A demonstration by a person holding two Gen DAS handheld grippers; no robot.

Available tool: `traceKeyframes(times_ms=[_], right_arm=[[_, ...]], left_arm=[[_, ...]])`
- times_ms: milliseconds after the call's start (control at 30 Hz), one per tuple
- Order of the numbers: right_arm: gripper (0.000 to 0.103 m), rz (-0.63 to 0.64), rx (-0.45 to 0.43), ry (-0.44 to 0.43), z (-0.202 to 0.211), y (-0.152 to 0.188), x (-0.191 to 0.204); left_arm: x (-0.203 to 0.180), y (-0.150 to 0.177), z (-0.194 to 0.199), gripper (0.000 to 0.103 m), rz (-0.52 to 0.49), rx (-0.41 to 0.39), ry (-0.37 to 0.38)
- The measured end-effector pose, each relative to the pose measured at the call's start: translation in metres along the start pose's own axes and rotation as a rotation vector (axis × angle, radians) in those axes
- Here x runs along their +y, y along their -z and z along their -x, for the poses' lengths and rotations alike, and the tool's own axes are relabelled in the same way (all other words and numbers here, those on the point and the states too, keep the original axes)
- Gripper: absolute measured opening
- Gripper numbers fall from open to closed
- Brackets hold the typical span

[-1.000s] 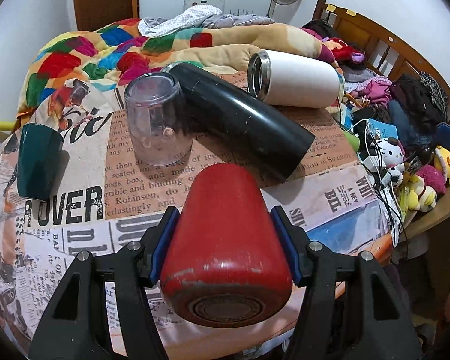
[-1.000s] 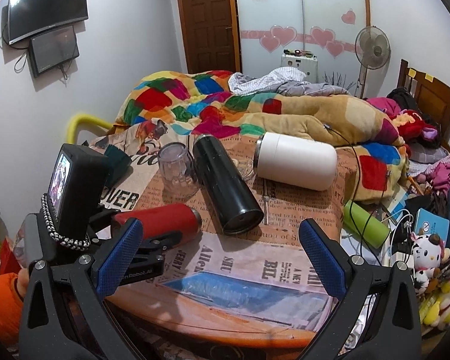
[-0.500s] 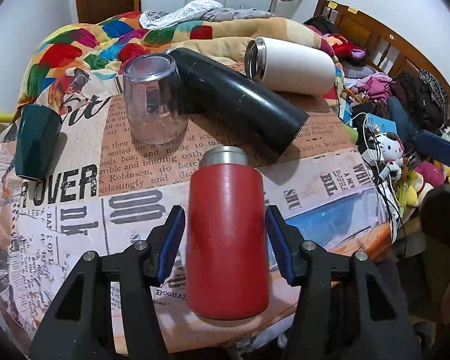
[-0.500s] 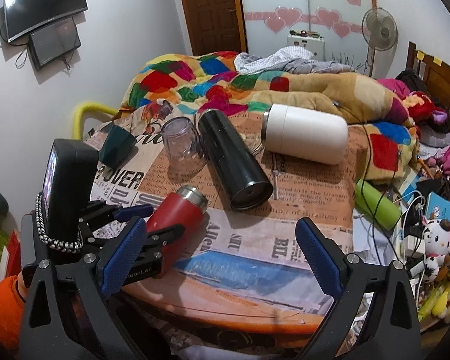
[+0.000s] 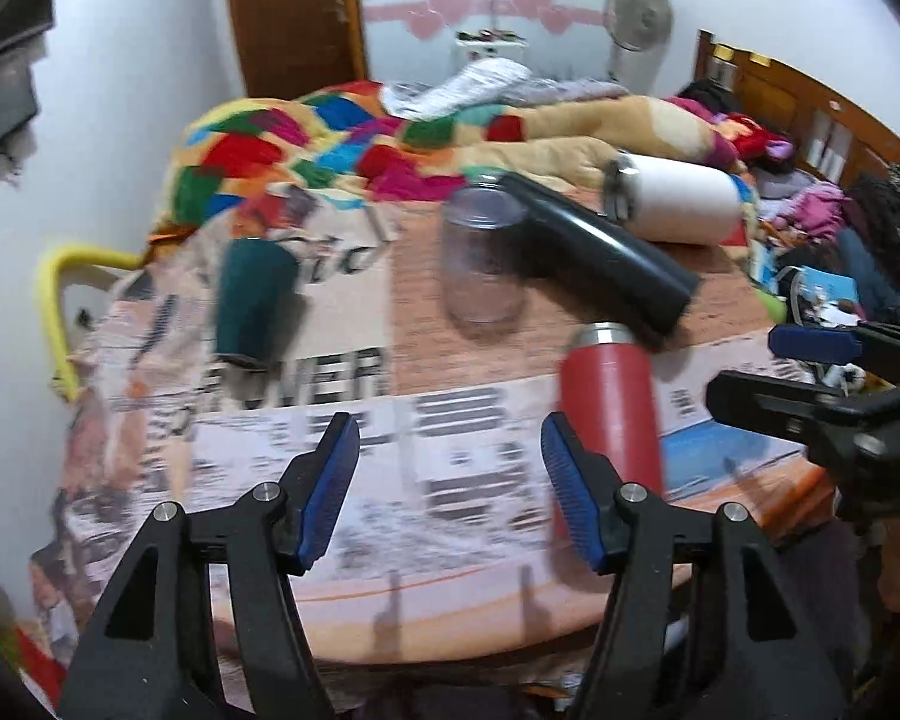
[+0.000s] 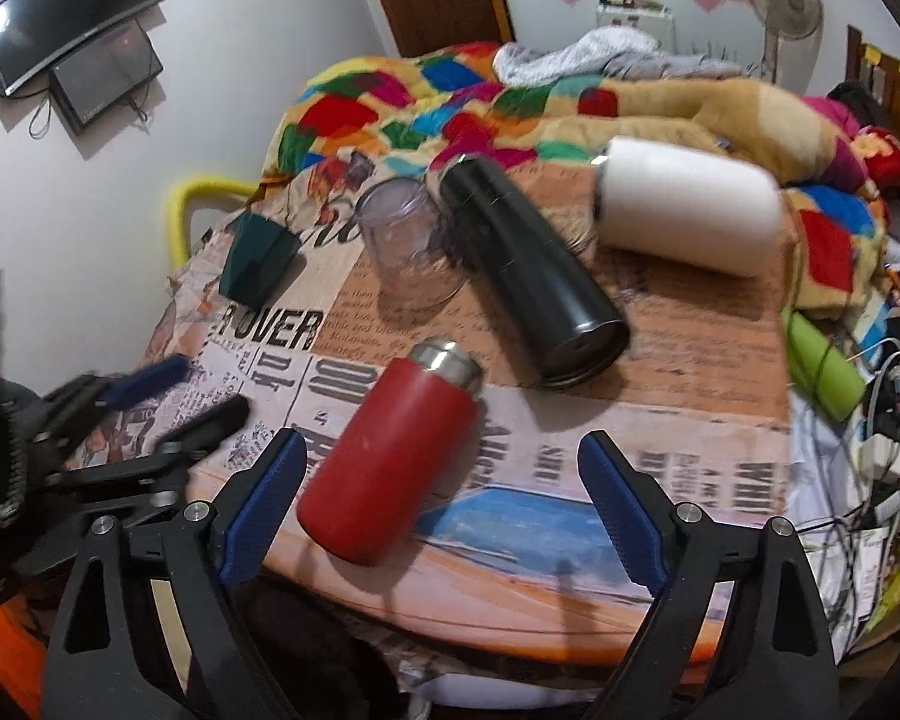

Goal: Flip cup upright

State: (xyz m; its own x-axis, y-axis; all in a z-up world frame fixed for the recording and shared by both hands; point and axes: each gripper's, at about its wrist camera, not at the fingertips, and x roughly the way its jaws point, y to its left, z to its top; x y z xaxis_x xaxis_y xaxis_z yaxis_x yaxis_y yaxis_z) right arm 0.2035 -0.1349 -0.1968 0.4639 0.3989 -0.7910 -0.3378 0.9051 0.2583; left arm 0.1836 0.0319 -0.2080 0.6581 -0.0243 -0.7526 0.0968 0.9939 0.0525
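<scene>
We see a table point(image 6: 678, 354) covered with newspaper-print cloth ahead of both pairs of fingers, with a patchwork blanket point(image 6: 426, 102) heaped beyond its far edge. Farthest ahead of the right fingers lies a white flask point(image 6: 687, 213) on its side, and nearer, a black flask point(image 6: 525, 267) also on its side, its base pointing toward our right gripper point(image 6: 441, 501). Beside the black flask's far end, a clear cup point(image 6: 405, 249) stands mouth-down. Well off to the left of it, a dark green cup point(image 6: 258, 261) also sits inverted.

The red flask point(image 6: 390, 453) stands on its base near the table's front edge, steel neck up, free of any grip. In the right wrist view it sits just inside our right gripper's left finger, leaning in the fisheye picture; in the left wrist view it rises just beyond the right finger of our left gripper point(image 5: 450, 489), outside the gap.

Both grippers have their blue pads spread wide with nothing between them. The left wrist view is blurred. A lime-green cylinder point(image 6: 822, 369) lies off the table's right edge, to the right of the right fingers.
</scene>
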Motion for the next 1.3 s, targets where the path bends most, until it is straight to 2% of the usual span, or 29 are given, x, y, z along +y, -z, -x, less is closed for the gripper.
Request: traceKeyframes(times_ms=[167, 333, 633, 767, 933, 1200, 1300], right_arm=[[0.079, -0.007, 0.122, -0.018, -0.043, -0.008, 0.014], [0.071, -0.074, 0.215, -0.03, -0.071, -0.014, 0.007], [0.068, -0.093, 0.349, -0.056, -0.106, -0.02, 0.009], [0.059, -0.033, 0.339, -0.068, -0.099, -0.023, 0.016], [0.059, 0.076, 0.251, -0.032, -0.075, -0.026, 0.03], [0.059, 0.181, 0.112, 0.015, -0.038, -0.039, 0.041], [0.059, 0.213, 0.06, 0.042, -0.032, -0.045, 0.049]], left_arm=[[0.024, 0.012, 0.005, 0.063, 0.048, -0.003, -0.039], [0.037, 0.023, 0.006, 0.063, 0.09, 0.0, -0.041], [0.038, 0.028, 0.001, 0.063, 0.116, 0.01, -0.026], [0.036, 0.026, 0.002, 0.063, 0.116, 0.0, -0.019], [0.034, 0.02, 0.007, 0.063, 0.117, -0.018, -0.013], [0.033, 0.015, 0.013, 0.064, 0.141, -0.032, -0.007], [0.033, 0.013, 0.013, 0.069, 0.152, -0.029, -0.003]])
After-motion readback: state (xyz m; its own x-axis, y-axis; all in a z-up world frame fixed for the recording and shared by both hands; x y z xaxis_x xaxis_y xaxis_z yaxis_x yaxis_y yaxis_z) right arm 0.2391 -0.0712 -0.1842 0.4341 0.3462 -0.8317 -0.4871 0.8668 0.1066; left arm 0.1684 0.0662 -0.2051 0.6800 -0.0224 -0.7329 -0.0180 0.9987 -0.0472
